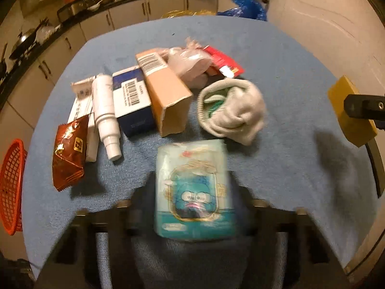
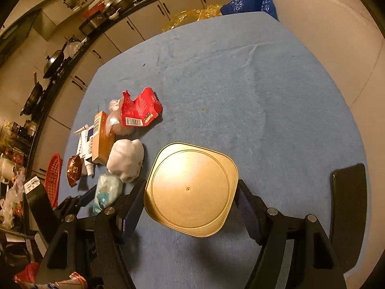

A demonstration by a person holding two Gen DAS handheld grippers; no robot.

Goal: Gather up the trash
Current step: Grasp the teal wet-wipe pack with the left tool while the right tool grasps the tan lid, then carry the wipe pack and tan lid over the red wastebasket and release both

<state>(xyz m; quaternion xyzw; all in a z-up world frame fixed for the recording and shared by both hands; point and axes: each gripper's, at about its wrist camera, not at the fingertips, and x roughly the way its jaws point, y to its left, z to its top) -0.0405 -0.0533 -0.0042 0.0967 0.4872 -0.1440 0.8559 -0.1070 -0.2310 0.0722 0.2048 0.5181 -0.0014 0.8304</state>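
Right now the left gripper (image 1: 196, 187) is closed narrow on a tissue pack (image 1: 195, 187). Its dark fingers (image 1: 144, 192) sit against the pack's two long sides, though that part of the left wrist view is blurred. In the right wrist view the pack lies tilted at the near edge of the blue cloth (image 2: 264, 84), just beside the right gripper's left finger.

The right gripper (image 2: 191, 187) stands wide, its pads touching opposite edges of a gold tin (image 2: 190, 187). The tin's flat face is turned to the camera, and a shadow lies on the cloth under it. From the left wrist it shows edge-on at far right.

The rest of the trash lies in a loose row on the cloth beyond the pack:
- a brown wrapper (image 1: 68, 154)
- a white bottle (image 1: 105, 115) lying on white cartons
- a blue box (image 1: 132, 101)
- a tan box (image 1: 166, 96) leaning on the blue one
- a clear bag (image 1: 190, 67)
- a red wrapper (image 1: 223, 62)

A balled white sock (image 1: 235, 110) sits just right of the tan box. A red basket (image 1: 12, 185) hangs past the table's left edge. A black slab (image 2: 349, 216) lies on the cloth to the right of the tin.
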